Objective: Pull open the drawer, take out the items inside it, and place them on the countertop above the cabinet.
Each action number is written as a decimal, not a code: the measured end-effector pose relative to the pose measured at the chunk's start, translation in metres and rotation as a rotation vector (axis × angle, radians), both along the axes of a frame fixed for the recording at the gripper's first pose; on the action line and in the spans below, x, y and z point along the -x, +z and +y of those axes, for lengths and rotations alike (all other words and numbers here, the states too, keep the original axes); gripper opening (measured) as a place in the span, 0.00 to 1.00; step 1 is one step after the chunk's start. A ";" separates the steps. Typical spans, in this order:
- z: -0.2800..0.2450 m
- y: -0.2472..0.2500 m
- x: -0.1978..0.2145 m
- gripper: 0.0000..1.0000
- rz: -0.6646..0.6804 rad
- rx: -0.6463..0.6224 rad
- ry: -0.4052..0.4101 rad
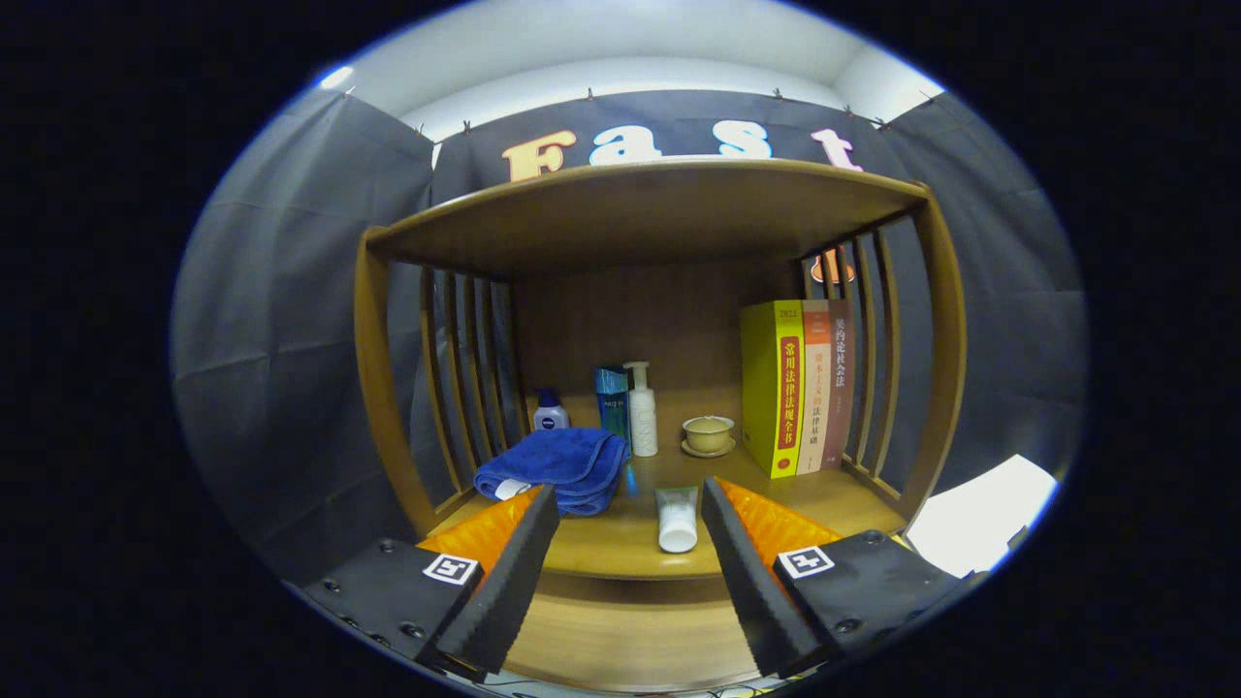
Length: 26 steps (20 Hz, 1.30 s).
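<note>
Gripper (630, 494), orange fingers, black ribbed pads, square markers, screws

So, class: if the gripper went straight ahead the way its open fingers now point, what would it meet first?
Probably the white tube lying on the countertop, just ahead of the open gripper and between the lines of its fingers. Beyond it stand the pump bottle and cup. Depth is uncertain: it might pass above the tube.
</note>
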<state>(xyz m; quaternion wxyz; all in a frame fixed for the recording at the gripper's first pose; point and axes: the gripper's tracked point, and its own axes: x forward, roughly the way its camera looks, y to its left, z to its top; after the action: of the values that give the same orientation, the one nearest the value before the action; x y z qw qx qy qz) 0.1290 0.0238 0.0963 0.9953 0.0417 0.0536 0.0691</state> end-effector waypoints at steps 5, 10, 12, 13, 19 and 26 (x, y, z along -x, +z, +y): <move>-0.013 -0.031 0.042 0.97 -0.078 0.028 -0.067; -0.027 -0.075 0.077 0.97 -0.089 0.044 -0.141; -0.028 -0.094 0.088 0.97 -0.066 0.049 -0.153; -0.028 -0.102 0.093 0.97 -0.060 0.041 -0.158; -0.017 -0.146 0.116 0.97 -0.024 0.040 -0.141; -0.006 -0.178 0.133 0.97 -0.012 0.074 -0.115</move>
<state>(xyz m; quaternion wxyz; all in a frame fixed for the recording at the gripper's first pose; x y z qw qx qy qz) -0.0040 0.0182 -0.0818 0.9988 0.0074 0.0480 0.0101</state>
